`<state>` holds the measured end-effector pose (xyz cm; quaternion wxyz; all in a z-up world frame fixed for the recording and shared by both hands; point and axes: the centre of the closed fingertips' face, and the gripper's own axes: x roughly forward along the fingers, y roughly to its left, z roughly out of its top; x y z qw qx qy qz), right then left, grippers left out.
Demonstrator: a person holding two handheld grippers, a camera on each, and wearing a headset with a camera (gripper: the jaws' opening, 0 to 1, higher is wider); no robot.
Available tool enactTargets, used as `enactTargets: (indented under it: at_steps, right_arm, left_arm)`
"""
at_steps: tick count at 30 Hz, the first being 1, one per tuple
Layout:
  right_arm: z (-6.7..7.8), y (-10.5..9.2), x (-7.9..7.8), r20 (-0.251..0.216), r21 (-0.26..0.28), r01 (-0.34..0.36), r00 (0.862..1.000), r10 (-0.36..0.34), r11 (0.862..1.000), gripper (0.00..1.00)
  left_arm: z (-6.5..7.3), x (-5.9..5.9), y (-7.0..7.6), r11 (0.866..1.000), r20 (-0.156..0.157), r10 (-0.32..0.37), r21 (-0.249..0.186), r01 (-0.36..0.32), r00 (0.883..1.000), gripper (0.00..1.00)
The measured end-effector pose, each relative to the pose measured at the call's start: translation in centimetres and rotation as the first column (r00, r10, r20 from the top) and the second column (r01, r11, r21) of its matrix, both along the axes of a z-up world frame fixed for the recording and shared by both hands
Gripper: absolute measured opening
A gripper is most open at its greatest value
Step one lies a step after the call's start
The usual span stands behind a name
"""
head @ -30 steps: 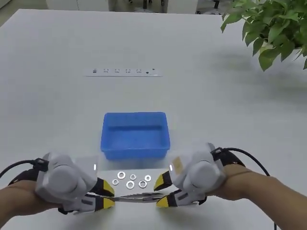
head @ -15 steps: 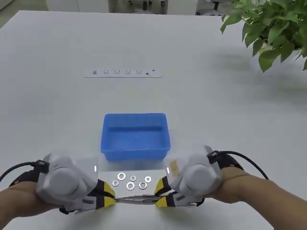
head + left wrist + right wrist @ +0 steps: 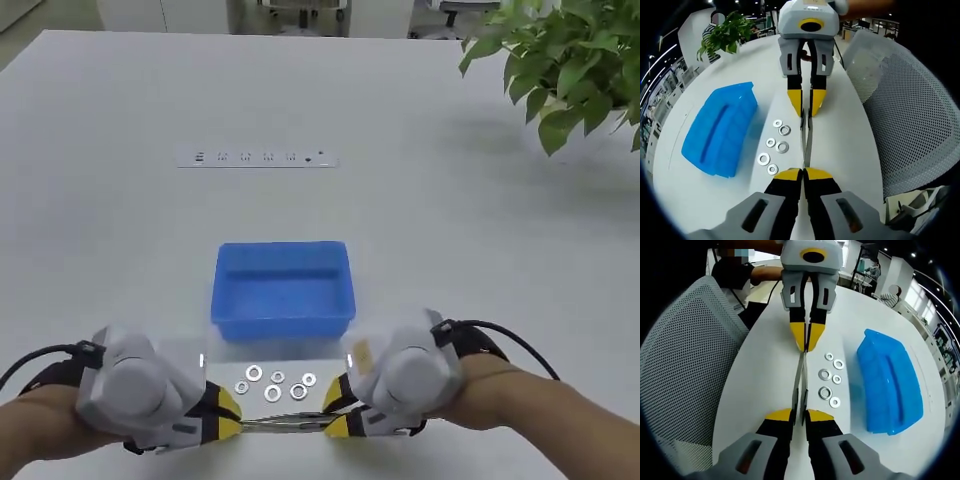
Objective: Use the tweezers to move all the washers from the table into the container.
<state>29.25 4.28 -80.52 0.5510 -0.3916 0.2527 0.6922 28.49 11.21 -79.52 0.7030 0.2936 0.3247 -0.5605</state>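
Observation:
Metal tweezers (image 3: 283, 424) lie level between my two grippers, just nearer to me than several washers (image 3: 275, 382) on the white table. My left gripper (image 3: 222, 415) is shut on one end of the tweezers (image 3: 805, 142). My right gripper (image 3: 338, 410) is shut on the other end, where the two arms stand apart (image 3: 799, 385). The washers (image 3: 775, 145) (image 3: 831, 377) lie loose in a small cluster between the tweezers and the blue container (image 3: 283, 285). The container (image 3: 717, 130) (image 3: 890, 385) looks empty.
A white power strip (image 3: 258, 157) lies far back on the table. A green plant (image 3: 560, 50) stands at the back right. A mesh chair (image 3: 910, 115) is close behind the table's near edge. Cables run from both grippers.
The head camera has tipped slightly. Both grippers, with the tweezers between them, have drifted a little toward the near edge. The washers and container have not moved.

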Motion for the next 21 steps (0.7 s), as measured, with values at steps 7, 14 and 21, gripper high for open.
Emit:
enactTargets:
  at_steps: [7, 14, 21]
  right_arm:
    - [0.1, 0.3, -0.2, -0.002, 0.01, -0.011, 1.0, 0.011, 1.0, 0.15]
    - [0.5, 1.3, -0.1, 0.004, 0.028, -0.017, 1.0, 0.017, 0.999, 0.15]
    - [0.6, 1.9, -0.1, 0.007, 0.036, -0.02, 1.0, 0.02, 0.999, 0.14]
  left_arm:
    - [1.2, -0.2, -0.2, 1.0, 0.014, -0.012, -0.001, 0.012, 1.0, 0.07]
    - [2.7, 0.0, -0.5, 1.0, 0.024, -0.013, -0.007, 0.013, 1.0, 0.07]
    - [3.9, 0.1, -0.7, 1.0, 0.036, -0.019, -0.015, 0.02, 0.999, 0.07]
